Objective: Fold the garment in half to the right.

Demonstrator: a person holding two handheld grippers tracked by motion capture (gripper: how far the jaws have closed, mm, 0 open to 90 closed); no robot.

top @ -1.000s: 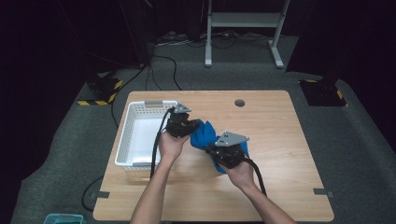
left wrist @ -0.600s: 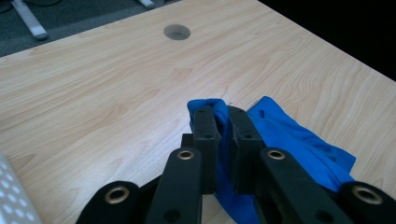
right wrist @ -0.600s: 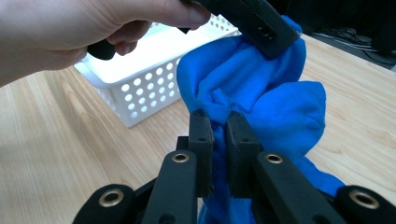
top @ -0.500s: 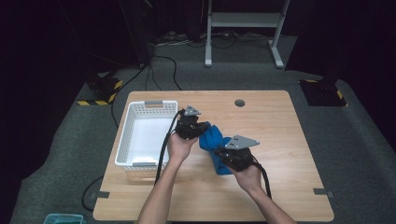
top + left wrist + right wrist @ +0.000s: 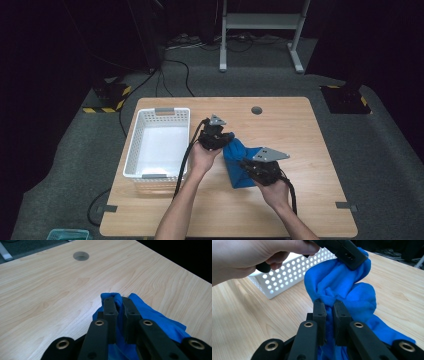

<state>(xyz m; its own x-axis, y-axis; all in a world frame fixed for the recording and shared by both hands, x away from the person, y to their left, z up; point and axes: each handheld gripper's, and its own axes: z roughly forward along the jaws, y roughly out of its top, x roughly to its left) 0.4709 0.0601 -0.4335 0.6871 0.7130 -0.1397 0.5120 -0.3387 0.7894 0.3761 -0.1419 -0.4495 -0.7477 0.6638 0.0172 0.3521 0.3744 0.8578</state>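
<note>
A blue cloth (image 5: pixel 239 161) hangs bunched between my two grippers over the middle of the wooden table (image 5: pixel 300 130). My left gripper (image 5: pixel 223 140) is shut on one end of the blue cloth (image 5: pixel 152 315), which bulges out past its black jaws. My right gripper (image 5: pixel 246 168) is shut on another fold of the blue cloth (image 5: pixel 347 287). The left gripper (image 5: pixel 348 255) also appears at the top of the right gripper view, clamped on the fabric, with the person's hand (image 5: pixel 249 255) around it.
A white perforated basket (image 5: pixel 136 145) stands with nothing in it at the table's left side; its wall (image 5: pixel 289 272) shows in the right gripper view. A round cable hole (image 5: pixel 256 110) lies at the table's far edge. Bare wood stretches to the right.
Both hands have carried the cloth rightward, away from the basket, and a little lower. The grips on the cloth are unchanged.
</note>
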